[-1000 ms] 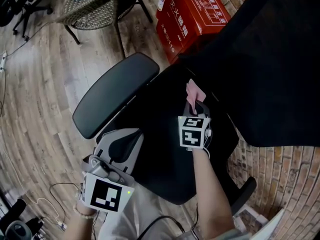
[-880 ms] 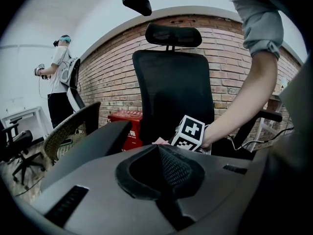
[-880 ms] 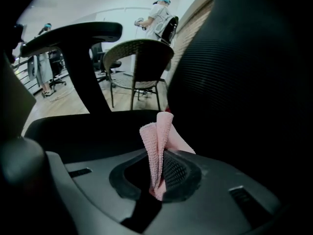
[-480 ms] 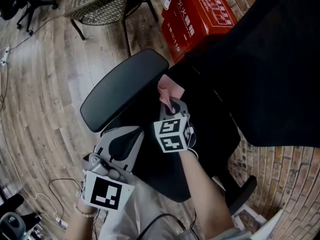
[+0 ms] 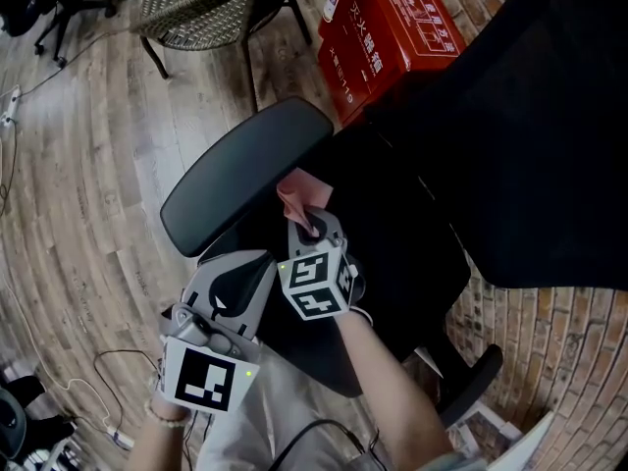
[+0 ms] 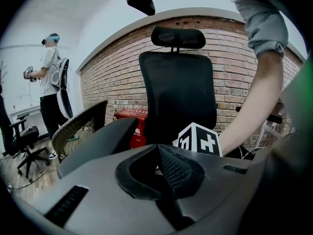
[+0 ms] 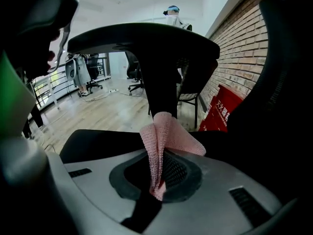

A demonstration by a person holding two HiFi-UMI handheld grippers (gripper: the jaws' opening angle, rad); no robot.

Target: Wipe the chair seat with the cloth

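Note:
The black office chair's seat (image 5: 402, 263) fills the middle of the head view, with its backrest (image 5: 530, 116) on the right and a padded armrest (image 5: 245, 170) on the left. My right gripper (image 5: 306, 219) is low over the seat's left part, close to the armrest, shut on a pink cloth (image 5: 297, 192). In the right gripper view the cloth (image 7: 164, 141) stands folded between the jaws, with the seat (image 7: 98, 141) just beyond. My left gripper (image 5: 240, 271) hangs off the seat's near left edge, shut and empty; its view shows the backrest (image 6: 178, 92).
A red printed box (image 5: 388, 23) stands on the wooden floor behind the chair, beside a wicker chair (image 5: 196, 8). Cables (image 5: 98, 391) trail at lower left. A brick wall (image 5: 559, 361) rises on the right. A person (image 6: 51, 77) stands far off.
My right gripper has swept the cloth leftward and nearer across the seat, from beside the backrest to beside the armrest. The left gripper has stayed put.

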